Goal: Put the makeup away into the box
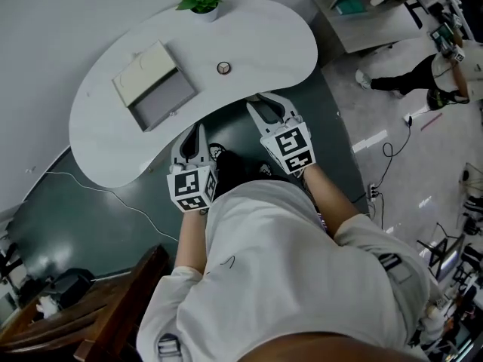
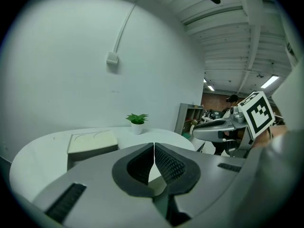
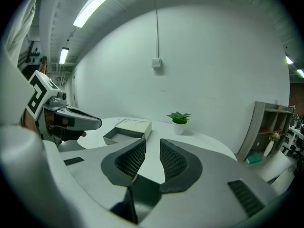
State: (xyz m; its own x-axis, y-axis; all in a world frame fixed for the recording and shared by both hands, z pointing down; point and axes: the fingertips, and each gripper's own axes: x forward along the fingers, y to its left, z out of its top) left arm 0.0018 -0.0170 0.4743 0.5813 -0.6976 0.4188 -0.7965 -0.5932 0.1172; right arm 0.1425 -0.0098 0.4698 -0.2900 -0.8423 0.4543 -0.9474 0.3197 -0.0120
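Observation:
A small round makeup compact (image 1: 223, 68) lies on the white curved table (image 1: 264, 36), right of an open grey box (image 1: 162, 100) whose cream lid (image 1: 142, 72) lies back beside it. My left gripper (image 1: 198, 130) hovers over the table's near edge, its jaws shut with nothing between them (image 2: 154, 146). To its right, my right gripper (image 1: 267, 104) also reaches over the near edge, open and empty (image 3: 152, 148), just short of the compact. The box (image 2: 92, 144) (image 3: 127, 129) shows in both gripper views. Neither gripper view shows the compact.
A small potted plant (image 1: 201, 0) stands at the table's far edge. A wooden chair (image 1: 98, 308) is at the lower left. A grey shelf unit (image 1: 362, 13) and another person (image 1: 430, 74) are at the upper right, with cables on the floor.

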